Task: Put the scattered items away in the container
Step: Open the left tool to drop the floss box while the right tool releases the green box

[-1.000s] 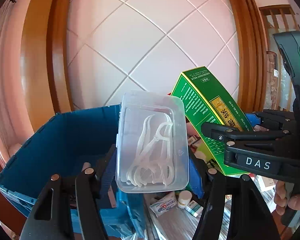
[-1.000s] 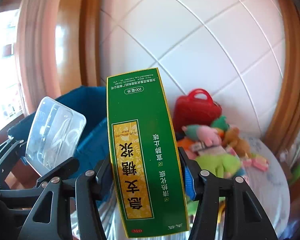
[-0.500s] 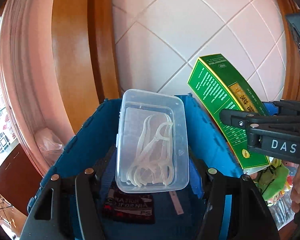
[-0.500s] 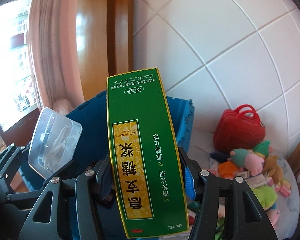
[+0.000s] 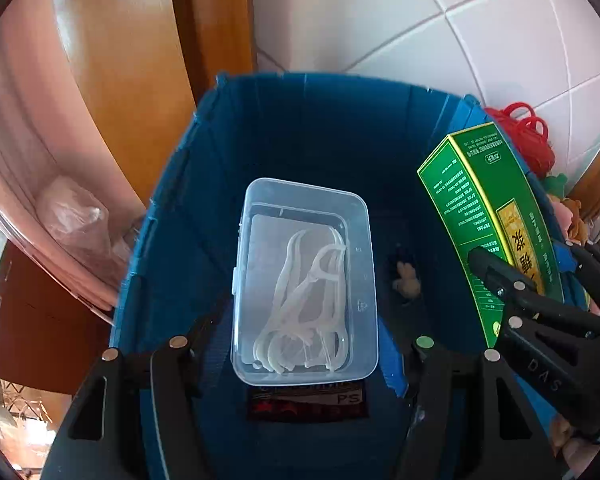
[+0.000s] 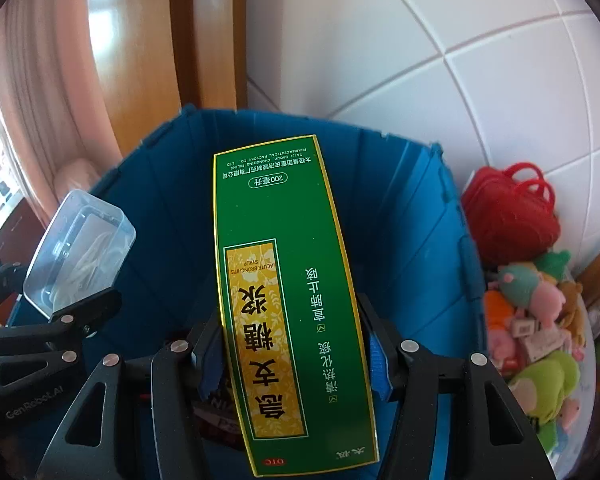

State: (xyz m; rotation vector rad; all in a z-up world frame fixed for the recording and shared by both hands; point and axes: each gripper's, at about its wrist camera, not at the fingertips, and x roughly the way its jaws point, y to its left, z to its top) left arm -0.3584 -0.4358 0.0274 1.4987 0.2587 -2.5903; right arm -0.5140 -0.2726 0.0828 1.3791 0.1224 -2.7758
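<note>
Two hand-held tongs poised above the open blue container (image 5: 307, 128), each loaded. The left tongs (image 5: 303, 344) clamp a clear lidded plastic case of floss picks (image 5: 305, 280) by its long sides, near the end closest to the camera; the case hangs over the middle of the container. The right tongs (image 6: 292, 344) grip a green carton of cough syrup (image 6: 288, 280) across its narrow width, low on its length, so that most of the carton projects forward over the container's right half. Judged from appearance, the case is light, rigid and smooth-walled, hence liable to slip and best held across its flat sides as here; the carton is stiff card that dents under a hard squeeze, and if a bottle is inside it will be heavier and inclined to pivot about so low a grip. The container floor is dim: a dark printed item (image 5: 307, 404) lies beneath the case and a small pale object (image 5: 405, 280) to its right, neither identifiable. Outside, at far right, a red bag (image 6: 511, 220) and soft toys (image 6: 539, 320) are partly cut off.
</note>
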